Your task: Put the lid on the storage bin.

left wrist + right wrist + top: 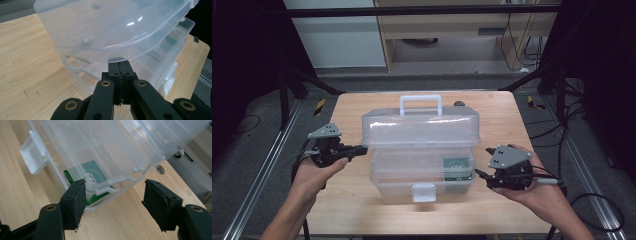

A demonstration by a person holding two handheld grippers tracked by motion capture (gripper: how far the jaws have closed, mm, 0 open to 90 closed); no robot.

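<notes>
Left hand-held gripper (120,68) closed under the box lid (105,27); right hand-held gripper (113,202) open beside the green packet (93,173).

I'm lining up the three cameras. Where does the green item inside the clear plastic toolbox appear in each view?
High view: green item in the box's lower right compartment.
Left gripper view: dark streaks at right, too blurred to confirm.
Right gripper view: centre-left, behind the box wall.
Shared landmark: white front latch.
</notes>
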